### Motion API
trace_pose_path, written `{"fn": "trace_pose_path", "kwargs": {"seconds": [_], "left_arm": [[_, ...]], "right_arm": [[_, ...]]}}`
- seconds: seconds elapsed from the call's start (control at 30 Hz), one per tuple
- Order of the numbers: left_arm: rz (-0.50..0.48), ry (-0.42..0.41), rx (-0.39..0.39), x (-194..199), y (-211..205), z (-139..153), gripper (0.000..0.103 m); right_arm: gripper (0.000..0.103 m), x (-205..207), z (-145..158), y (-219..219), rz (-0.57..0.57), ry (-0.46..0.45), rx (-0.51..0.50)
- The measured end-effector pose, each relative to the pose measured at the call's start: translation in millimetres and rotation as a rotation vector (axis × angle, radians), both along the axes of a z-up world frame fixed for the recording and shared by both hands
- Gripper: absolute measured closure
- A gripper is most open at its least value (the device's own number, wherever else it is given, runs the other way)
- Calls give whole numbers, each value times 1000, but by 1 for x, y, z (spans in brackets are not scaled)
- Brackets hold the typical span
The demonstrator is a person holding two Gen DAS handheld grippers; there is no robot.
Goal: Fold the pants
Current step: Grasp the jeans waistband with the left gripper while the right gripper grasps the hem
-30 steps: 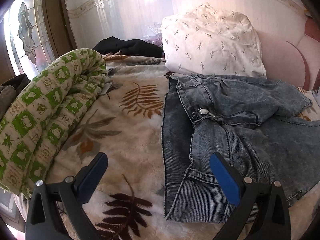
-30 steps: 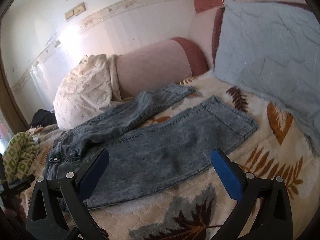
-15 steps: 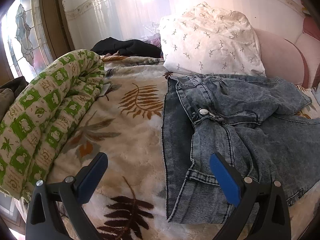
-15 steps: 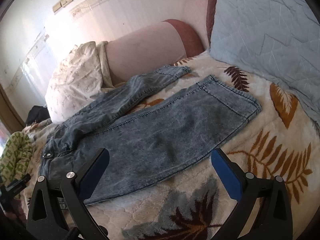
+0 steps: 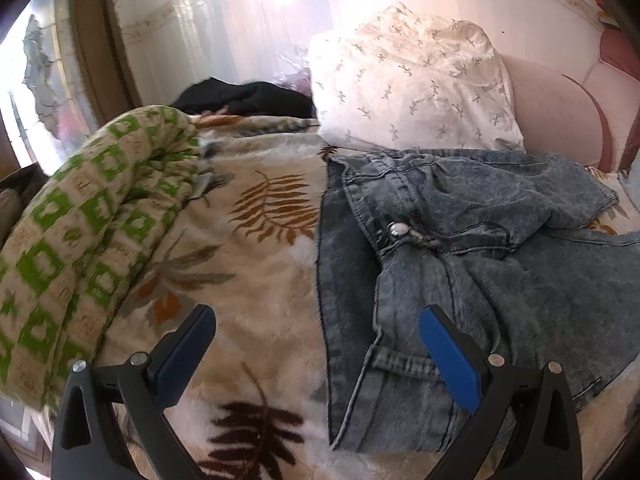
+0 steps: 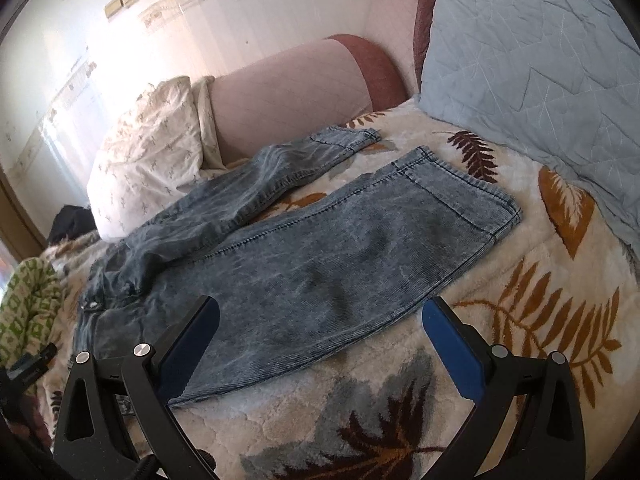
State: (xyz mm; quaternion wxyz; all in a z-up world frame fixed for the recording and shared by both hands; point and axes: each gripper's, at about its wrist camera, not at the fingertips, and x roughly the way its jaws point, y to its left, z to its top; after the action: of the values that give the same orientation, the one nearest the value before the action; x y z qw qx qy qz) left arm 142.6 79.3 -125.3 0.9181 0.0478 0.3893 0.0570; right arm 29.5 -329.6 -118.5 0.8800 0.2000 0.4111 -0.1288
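Acid-washed blue jeans (image 6: 328, 264) lie spread on the bed, waistband to the left, both legs running right. The near leg lies flat; the far leg (image 6: 280, 168) is rumpled toward the headboard. The left wrist view shows the waistband with its metal button (image 5: 397, 229). My left gripper (image 5: 316, 322) hovers open over the waistband's near corner, its right pad (image 5: 448, 356) above the denim. Near the lower edge of the flat leg, my right gripper (image 6: 320, 320) is open and holds nothing.
The bed has a cream leaf-print blanket (image 6: 540, 320). A rolled green-and-white quilt (image 5: 80, 240) lies left of the jeans. A white patterned pillow (image 5: 412, 88) and dark clothes (image 5: 244, 98) sit behind. A pale blue quilted cushion (image 6: 540, 56) leans at the right, by a pink headboard (image 6: 288, 92).
Both grippers have moved forward and slightly down toward the jeans, so the denim looks larger in each view. Both stay open. The jeans have not moved.
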Motion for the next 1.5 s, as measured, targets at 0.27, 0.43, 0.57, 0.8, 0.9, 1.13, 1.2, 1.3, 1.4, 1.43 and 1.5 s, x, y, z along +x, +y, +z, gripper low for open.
{"fn": "trace_pose_path", "kwargs": {"seconds": [0.27, 0.43, 0.57, 0.8, 0.9, 1.13, 1.2, 1.3, 1.4, 1.43, 1.5], "left_arm": [[-11, 25, -4, 126, 26, 34, 0], [35, 108, -45, 199, 42, 12, 1], [35, 169, -118, 233, 49, -11, 11], [24, 226, -219, 270, 54, -26, 23], [4, 218, -217, 277, 47, -24, 23], [-12, 308, -243, 285, 34, -44, 25], [-3, 340, -286, 287, 34, -51, 42], [-6, 352, -349, 293, 34, -54, 63], [-23, 354, -403, 297, 32, -51, 81], [-22, 356, -409, 297, 32, -51, 84], [-29, 349, -408, 298, 31, -50, 85]], "right_arm": [[1, 146, 16, -47, 211, 120, -146], [7, 256, -12, -104, 168, 192, -131], [22, 323, -46, -122, 139, 240, -100], [29, 389, -89, -124, 94, 269, -119], [29, 403, -105, -126, 73, 286, -116], [30, 414, -131, -115, 77, 353, -138], [35, 416, -133, -112, 80, 348, -138], [50, 414, -131, -102, 102, 335, -150], [75, 415, -128, -97, 104, 332, -160], [79, 415, -128, -97, 99, 334, -161], [86, 417, -134, -90, 98, 326, -158]]}}
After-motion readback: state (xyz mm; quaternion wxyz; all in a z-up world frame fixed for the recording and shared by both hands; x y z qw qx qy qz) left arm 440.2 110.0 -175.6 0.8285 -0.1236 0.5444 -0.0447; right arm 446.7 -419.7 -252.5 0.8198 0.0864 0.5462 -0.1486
